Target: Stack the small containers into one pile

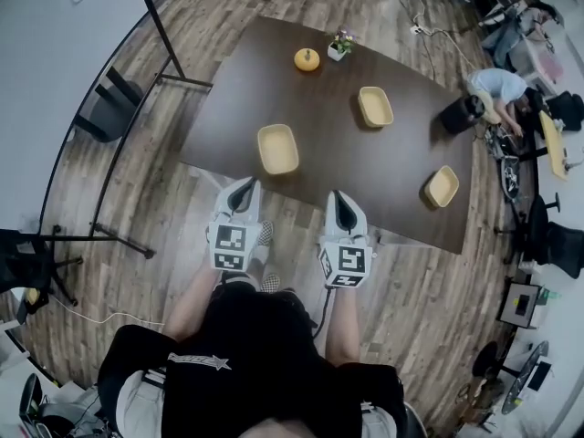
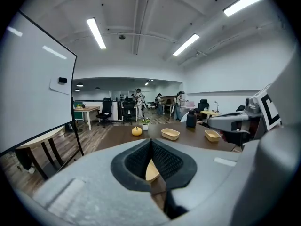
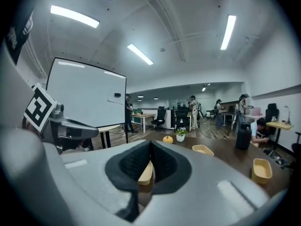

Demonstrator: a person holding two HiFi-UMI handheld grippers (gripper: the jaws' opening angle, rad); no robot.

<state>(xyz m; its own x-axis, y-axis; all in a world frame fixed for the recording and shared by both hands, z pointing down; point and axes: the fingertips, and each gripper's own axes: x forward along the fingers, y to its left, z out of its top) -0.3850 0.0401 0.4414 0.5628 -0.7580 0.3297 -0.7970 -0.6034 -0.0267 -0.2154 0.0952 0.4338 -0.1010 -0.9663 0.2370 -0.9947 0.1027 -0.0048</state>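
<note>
Nearest to us, we hold both tools side by side above the floor, just short of the near edge of the table (image 1: 315, 121). The left gripper (image 1: 243, 190) has its jaws pressed together with nothing between them, and the right gripper (image 1: 341, 210) is closed and empty in the same way. Just beyond the tip of the left gripper, close to the table's near edge, lies the nearest container (image 1: 277, 149), a shallow tan tray sitting alone and touching neither tool. Farther in and to the right lies the middle container (image 1: 375, 106), also on its own. Well off to the right, near the table's right edge, we see the third container (image 1: 442, 187), so the three trays lie well apart on the dark wood and none rests in another. At the far end of the table a small orange pumpkin (image 1: 307, 59) sits just beside a potted plant (image 1: 340, 46). Beyond the table's far right corner a person (image 1: 497, 88) crouches on the floor, and to the left of the table stands a whiteboard (image 3: 87, 95).
</note>
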